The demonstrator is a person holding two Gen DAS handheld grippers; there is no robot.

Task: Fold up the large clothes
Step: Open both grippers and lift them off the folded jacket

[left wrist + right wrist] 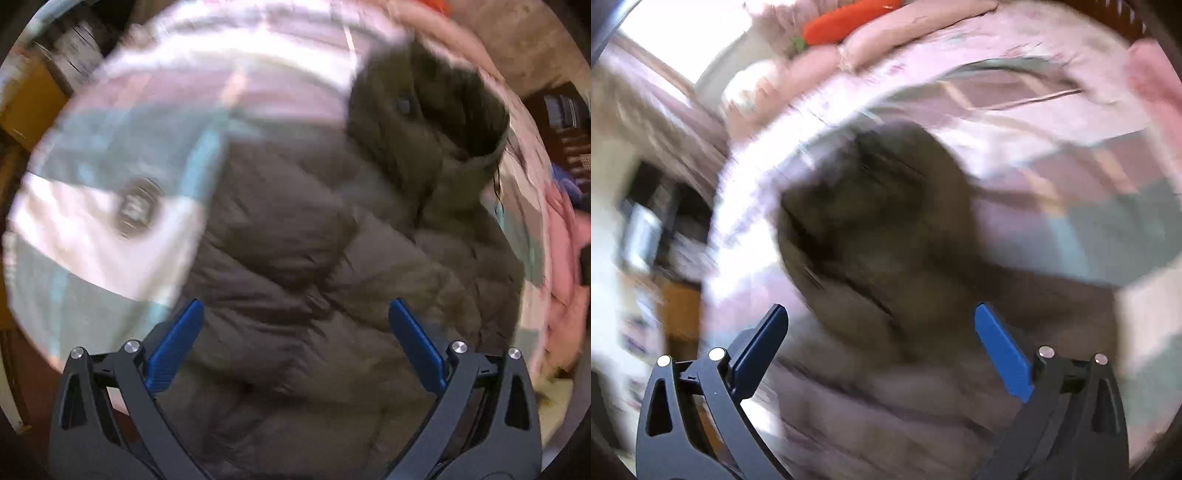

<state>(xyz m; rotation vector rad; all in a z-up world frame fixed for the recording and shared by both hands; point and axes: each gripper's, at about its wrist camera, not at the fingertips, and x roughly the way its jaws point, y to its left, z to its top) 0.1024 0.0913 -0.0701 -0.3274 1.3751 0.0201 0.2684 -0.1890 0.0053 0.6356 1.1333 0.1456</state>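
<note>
Both wrist views are pretty smeared right now, so take this with a grain of salt. The puffer jacket is lying spread on the bed, dark olive-brown, with the hood at the far end of it on the left wrist view. On the right wrist view the hood sits closer, just ahead of the fingers.

My left gripper is spread wide over the quilted body, nothing between the jaws. Right gripper is the same, wide and holding nothing (no fabric pinched that I can see).

My read is that I'm lining up to grab an edge for a fold. To do it well I'd pick a seam or hem rather than the fat middle of a baffle, since puffy fill looks like it would squirt out of a shallow pinch. I'd bite deep, close both sides together, and lift evenly so the fold line stays straight. The pink blanket bunched up at the side could snag if I sweep wide.
</note>
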